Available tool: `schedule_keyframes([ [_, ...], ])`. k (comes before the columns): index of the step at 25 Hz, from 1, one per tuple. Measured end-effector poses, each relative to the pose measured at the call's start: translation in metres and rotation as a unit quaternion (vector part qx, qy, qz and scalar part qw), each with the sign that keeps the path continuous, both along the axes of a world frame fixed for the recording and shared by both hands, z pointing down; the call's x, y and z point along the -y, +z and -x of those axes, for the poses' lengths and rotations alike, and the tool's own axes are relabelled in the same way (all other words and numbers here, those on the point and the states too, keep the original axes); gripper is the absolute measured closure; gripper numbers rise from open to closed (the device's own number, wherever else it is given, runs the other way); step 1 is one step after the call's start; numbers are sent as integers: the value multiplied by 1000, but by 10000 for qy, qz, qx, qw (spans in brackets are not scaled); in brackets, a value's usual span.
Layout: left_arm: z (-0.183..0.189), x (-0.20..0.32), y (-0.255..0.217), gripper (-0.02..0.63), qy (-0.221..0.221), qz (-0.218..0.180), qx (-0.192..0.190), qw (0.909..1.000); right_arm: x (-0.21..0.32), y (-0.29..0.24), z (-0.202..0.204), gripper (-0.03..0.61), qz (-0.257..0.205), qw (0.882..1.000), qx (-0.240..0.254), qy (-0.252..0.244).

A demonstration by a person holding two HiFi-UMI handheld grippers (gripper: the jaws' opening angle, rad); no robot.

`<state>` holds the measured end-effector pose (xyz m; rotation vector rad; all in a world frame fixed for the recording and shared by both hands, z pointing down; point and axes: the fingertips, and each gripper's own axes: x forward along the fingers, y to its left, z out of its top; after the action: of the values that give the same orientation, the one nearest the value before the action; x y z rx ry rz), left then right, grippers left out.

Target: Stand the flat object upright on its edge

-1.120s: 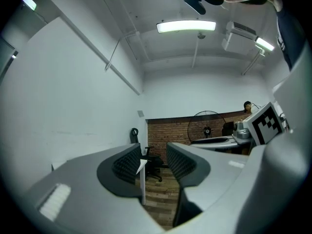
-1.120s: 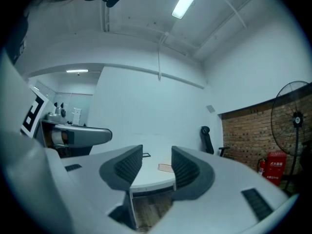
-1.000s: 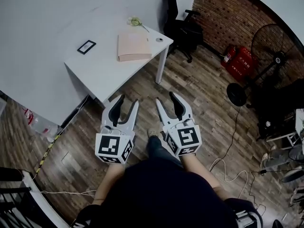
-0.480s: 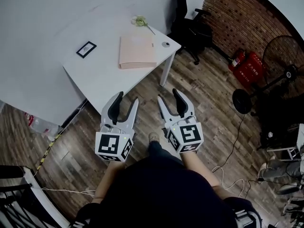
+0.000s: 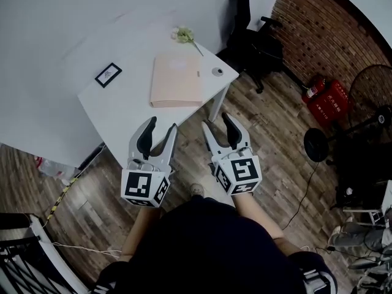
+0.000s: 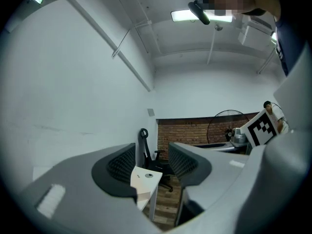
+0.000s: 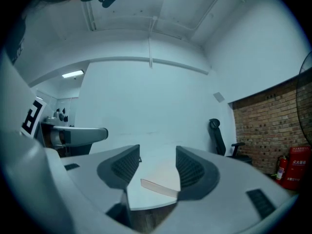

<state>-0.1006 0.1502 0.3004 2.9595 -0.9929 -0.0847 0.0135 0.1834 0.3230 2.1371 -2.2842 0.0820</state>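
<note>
The flat object is a pale pink book (image 5: 176,80) lying flat on the white table (image 5: 131,106), towards its right end. In the right gripper view the book (image 7: 158,183) shows low between the jaws, some way off. My left gripper (image 5: 162,126) hovers over the table's near edge, open and empty. My right gripper (image 5: 217,121) is beside it, just off the table's near right corner, also open and empty. The left gripper view looks past its pads (image 6: 119,165) at the table's right corner (image 6: 146,182).
A small black-framed picture (image 5: 108,75), a flower sprig (image 5: 184,35) and a small round thing (image 5: 217,71) also lie on the table. A black office chair (image 5: 260,41), red fire extinguishers (image 5: 327,98) and a floor fan (image 5: 376,103) stand to the right on the wood floor.
The person has stepped closer to the table. Both grippers have come forward from over the floor to the table's near edge, and their jaws stand slightly wider.
</note>
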Motion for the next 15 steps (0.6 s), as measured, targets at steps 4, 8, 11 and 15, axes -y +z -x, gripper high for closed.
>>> schedule_keyframes([
  [4,-22,29,0,416,-93,-3,-7,10000,32,1,-24,377,22,10000,24,-82],
  [8,-34,47,4,416,-204,27,33,9998,53,7,-39,377,76,9998,97,-166],
  [11,-37,57,7,416,-279,53,100,9995,64,13,-44,377,138,9995,175,-211],
  [15,-36,69,15,416,-366,133,169,9991,77,21,-45,377,207,9991,254,-272],
])
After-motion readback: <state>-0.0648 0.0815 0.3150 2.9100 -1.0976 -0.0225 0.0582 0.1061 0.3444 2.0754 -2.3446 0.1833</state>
